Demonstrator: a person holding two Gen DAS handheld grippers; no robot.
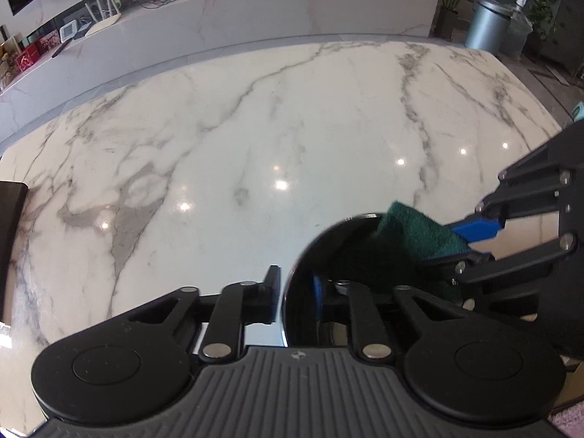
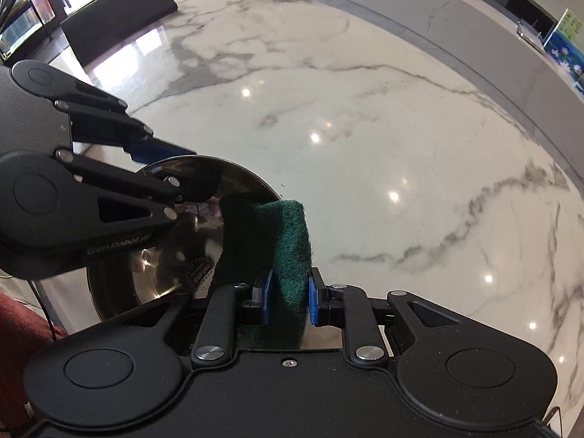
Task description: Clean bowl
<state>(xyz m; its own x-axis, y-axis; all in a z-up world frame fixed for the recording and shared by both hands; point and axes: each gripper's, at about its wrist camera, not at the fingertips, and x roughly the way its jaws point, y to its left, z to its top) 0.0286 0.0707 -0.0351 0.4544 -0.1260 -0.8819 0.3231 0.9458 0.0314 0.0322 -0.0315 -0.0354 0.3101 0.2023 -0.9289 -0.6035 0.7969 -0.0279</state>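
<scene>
While clamped on the shiny steel bowl [image 2: 164, 255] rim, left gripper [image 1: 295, 292]; right gripper [image 2: 288, 299] pinching fuzzy green pad [image 2: 288, 252].

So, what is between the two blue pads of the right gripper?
The folded green scouring pad, pinched by the right gripper above the steel bowl; the right wrist view shows it.

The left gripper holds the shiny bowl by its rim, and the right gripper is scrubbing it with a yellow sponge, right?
Not quite: the sponge is dark green, not yellow, as the right wrist view shows. The left gripper does hold the shiny bowl by its rim, and the right gripper grips the sponge.
</scene>
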